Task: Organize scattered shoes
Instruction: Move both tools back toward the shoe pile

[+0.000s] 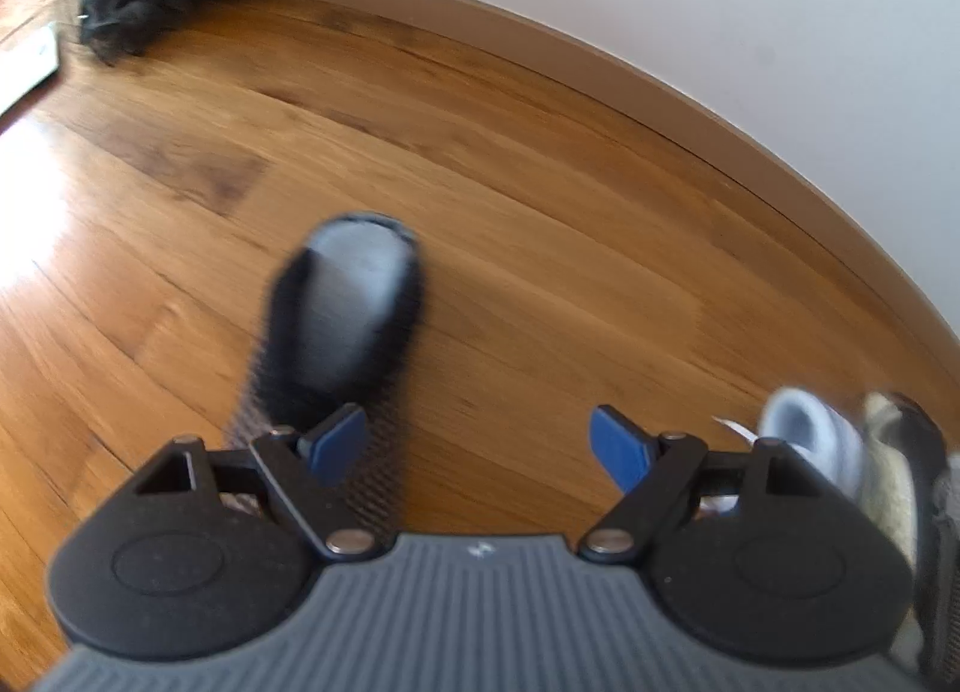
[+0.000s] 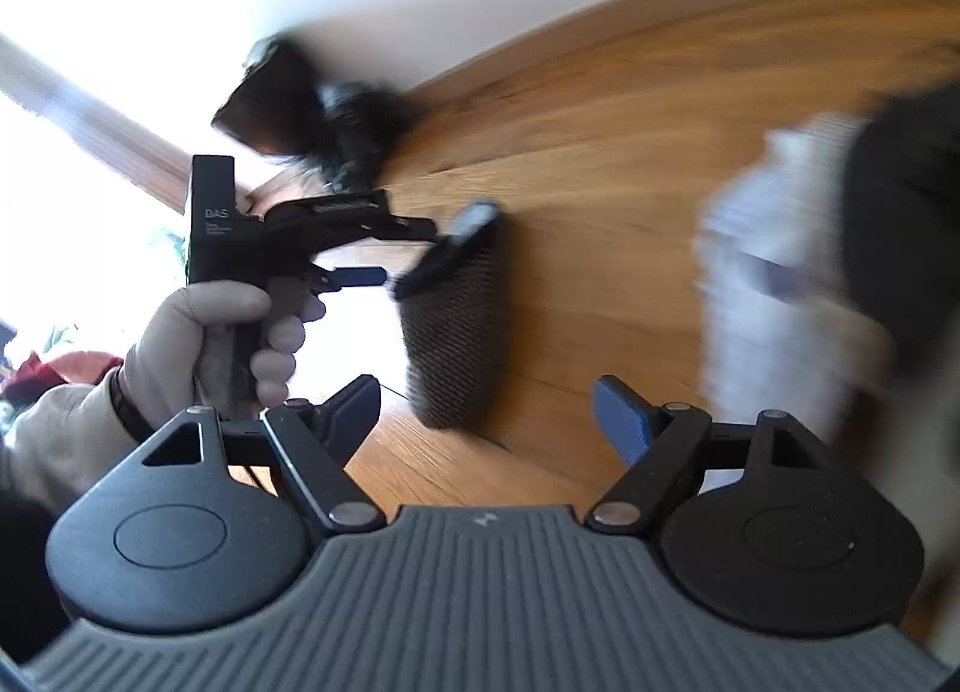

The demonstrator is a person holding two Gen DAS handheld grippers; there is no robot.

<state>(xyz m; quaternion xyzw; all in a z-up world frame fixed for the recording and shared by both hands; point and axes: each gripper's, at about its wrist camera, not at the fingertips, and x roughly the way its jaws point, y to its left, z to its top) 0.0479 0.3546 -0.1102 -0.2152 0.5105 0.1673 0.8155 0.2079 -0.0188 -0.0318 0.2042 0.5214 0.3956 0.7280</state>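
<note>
**First:** Shoes lie scattered over a wooden floor (image 1: 540, 164), and we carry one pair of tongs in each hand. Our left tongs (image 1: 480, 446) point steeply down with their blue pads apart and nothing between them. A dark slipper with a pale insole (image 1: 345, 314) lies on the boards just ahead of the left pad; the pad overlaps its heel end in the picture, but we cannot tell if they touch. A pale grey shoe (image 1: 804, 428) sits just outside the right pad, beside a blurred dark-edged shape at the frame's rim.

**Second:** And our right tongs (image 2: 486, 410)?

**First:** Apart too, and empty. Ahead of them and to the left, the gloved left hand (image 2: 210, 344) grips its tool above the same slipper (image 2: 456, 326). To their right blurs a big pale and dark shape (image 2: 798, 272), too smeared to name. Far ahead, a dark shaggy heap (image 2: 324, 116) rests against the white wall.

**Second:** Which step is this?

**First:** We judge it is a reach between placements, neither hand carrying anything. Next, the left tongs likely need to drop over the slipper, straddle its side wall, then close.

**Second:** Any writing?

**First:** White letters reading "DAS" on the left tool's body (image 2: 216, 215); the smaller lines below are illegible.
</note>
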